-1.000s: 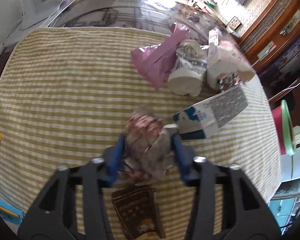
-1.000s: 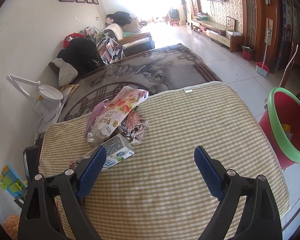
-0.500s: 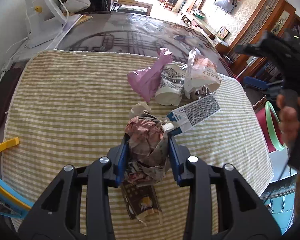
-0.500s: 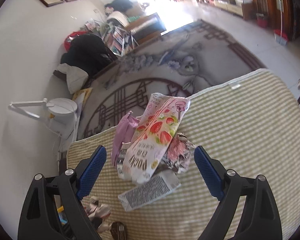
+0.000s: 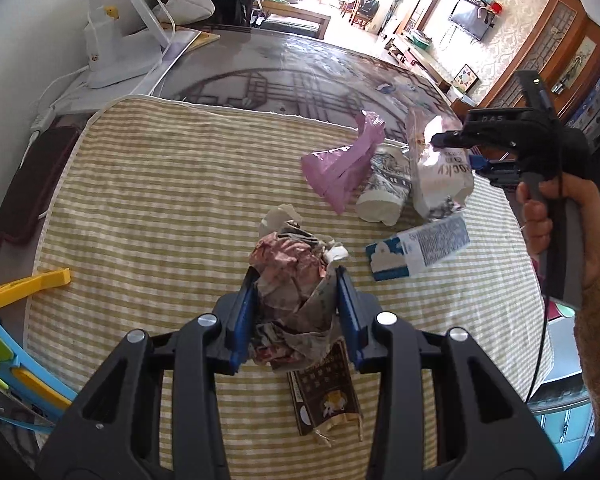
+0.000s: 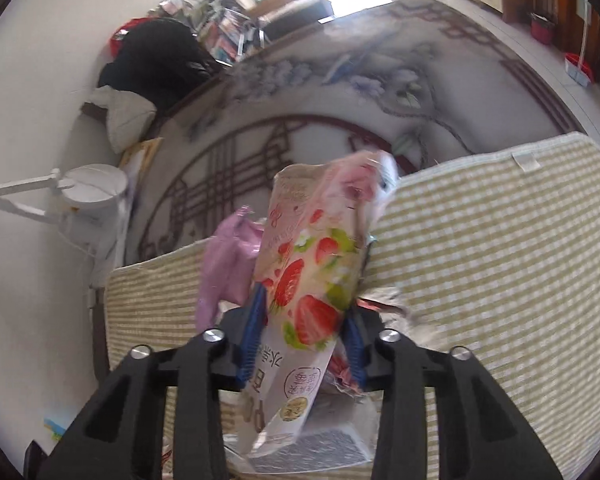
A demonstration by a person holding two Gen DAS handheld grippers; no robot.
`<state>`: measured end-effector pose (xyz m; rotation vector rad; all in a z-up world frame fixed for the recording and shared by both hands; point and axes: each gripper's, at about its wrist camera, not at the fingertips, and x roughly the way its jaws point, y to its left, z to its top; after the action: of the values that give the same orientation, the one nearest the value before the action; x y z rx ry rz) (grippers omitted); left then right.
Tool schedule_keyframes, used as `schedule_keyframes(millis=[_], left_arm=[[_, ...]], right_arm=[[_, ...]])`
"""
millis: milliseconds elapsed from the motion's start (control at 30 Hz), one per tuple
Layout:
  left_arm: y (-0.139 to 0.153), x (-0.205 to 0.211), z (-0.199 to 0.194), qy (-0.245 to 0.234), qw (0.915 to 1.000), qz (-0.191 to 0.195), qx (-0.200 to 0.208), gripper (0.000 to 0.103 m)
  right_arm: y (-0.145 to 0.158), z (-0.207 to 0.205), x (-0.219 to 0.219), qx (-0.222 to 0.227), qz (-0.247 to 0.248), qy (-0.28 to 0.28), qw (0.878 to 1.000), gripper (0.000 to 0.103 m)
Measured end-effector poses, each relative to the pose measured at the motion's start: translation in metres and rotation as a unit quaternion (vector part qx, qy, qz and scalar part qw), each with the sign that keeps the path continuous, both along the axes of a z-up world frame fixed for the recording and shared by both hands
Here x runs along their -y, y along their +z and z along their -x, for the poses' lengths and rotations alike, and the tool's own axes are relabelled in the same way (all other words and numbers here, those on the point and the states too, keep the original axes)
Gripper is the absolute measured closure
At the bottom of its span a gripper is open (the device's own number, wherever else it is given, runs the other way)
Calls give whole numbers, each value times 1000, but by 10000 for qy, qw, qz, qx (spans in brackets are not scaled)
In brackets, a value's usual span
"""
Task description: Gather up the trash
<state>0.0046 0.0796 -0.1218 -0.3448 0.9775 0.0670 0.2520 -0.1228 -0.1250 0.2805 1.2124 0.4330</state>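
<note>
1. Now, my left gripper [image 5: 296, 312] is clenched on a wad of crumpled paper trash [image 5: 292, 280], held above the striped cloth [image 5: 160, 200]; the wad's underside is hidden behind my blue pads.
2. My right gripper [image 6: 302, 332] has just been closing, and its pads press both sides of the strawberry snack bag [image 6: 312, 280], which stands upright between them near the cloth's far edge. The bag's lower end is blurred and partly cut off by my fingers.
3. Just beside that bag lie a pink plastic bag [image 5: 340, 168] and a paper cup [image 5: 384, 192] on its side, touching each other.
4. A blue-and-white carton [image 5: 416, 248] lies flat near the cloth's right edge.
5. A dark brown wrapper [image 5: 324, 396] lies near the cloth's near edge, its top hidden under the wad.
6. My right hand [image 5: 556, 220] shows at the left view's right side, its sleeve cut off.
</note>
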Motion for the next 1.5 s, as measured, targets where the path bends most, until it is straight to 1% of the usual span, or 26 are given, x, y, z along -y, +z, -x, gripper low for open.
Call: schedule_keyframes(millis=[67,133,233,300,367,433,533,600,667,700,733,767,800,867,933,1000,1100,1167,1200,1233,1300,1333,1367,1433,1500], left_arm=[[2,1,-3,-22,10000,13,28,67],[5,2,-8,-58,9999,36,77,67],[11,6,-15,-115,9997,76,181,67],[15,9,-19,-170,9996,85,231,67],[17,12,-20,-215,9994,87,268,67],[19,15,-21,-253,9992,101,294,67],[19,20,-22,-319,9990,63,311,67],[17,24,-24,-361,9989,56,280,67],[16,29,-27,-419,9988,74,249,67],[17,32,-28,-450,9986,80,262,67],[18,34,-29,-476,9984,78,279,66],[20,36,-29,-502,9983,70,302,66],[21,39,-28,-528,9981,51,329,65],[22,43,-26,-562,9978,12,339,65],[20,46,-26,-580,9979,35,287,65],[20,48,-25,-584,9979,47,290,65],[22,52,-22,-622,9975,10,321,65],[24,52,-19,-613,9975,-20,362,65],[24,51,-17,-599,9976,-22,355,65],[23,51,-17,-588,9977,-19,338,65],[20,50,-16,-562,9980,-8,282,65],[20,49,-16,-549,9981,9,262,65],[21,49,-16,-542,9981,14,284,65],[22,50,-15,-560,9979,8,317,65],[22,51,-16,-588,9977,4,329,65]], right_arm=[[18,11,1,285,-147,118,9994,78],[35,23,5,475,-334,227,9981,78],[54,41,18,585,-682,295,9955,78],[62,52,26,565,-788,435,9943,78],[66,66,36,519,-773,558,9941,78],[65,78,44,453,-571,590,9956,77],[49,93,63,207,-226,491,9983,77],[29,96,72,-146,-253,443,9986,76],[9,97,76,-330,-237,300,9987,74],[1,98,77,-404,-189,225,9988,69],[-4,99,78,-448,-174,151,9987,57],[-7,101,81,-464,-202,70,9987,53],[-7,104,84,-448,-285,10,9986,47],[-5,110,86,-367,-355,-27,9987,47],[-3,111,87,-209,-208,-26,9996,46],[0,110,89,23,-52,-135,9999,46],[8,106,91,255,88,-307,9992,45],[17,109,98,618,195,-428,9970,39],[21,111,101,769,215,-451,9958,30],[19,109,105,725,147,-411,9964,28],[8,100,111,276,-77,-343,9990,29],[6,101,118,224,-156,-555,9981,29],[9,104,122,296,-205,-662,9972,29],[10,108,121,288,-183,-630,9974,28],[8,113,115,121,-339,-482,9982,28]])
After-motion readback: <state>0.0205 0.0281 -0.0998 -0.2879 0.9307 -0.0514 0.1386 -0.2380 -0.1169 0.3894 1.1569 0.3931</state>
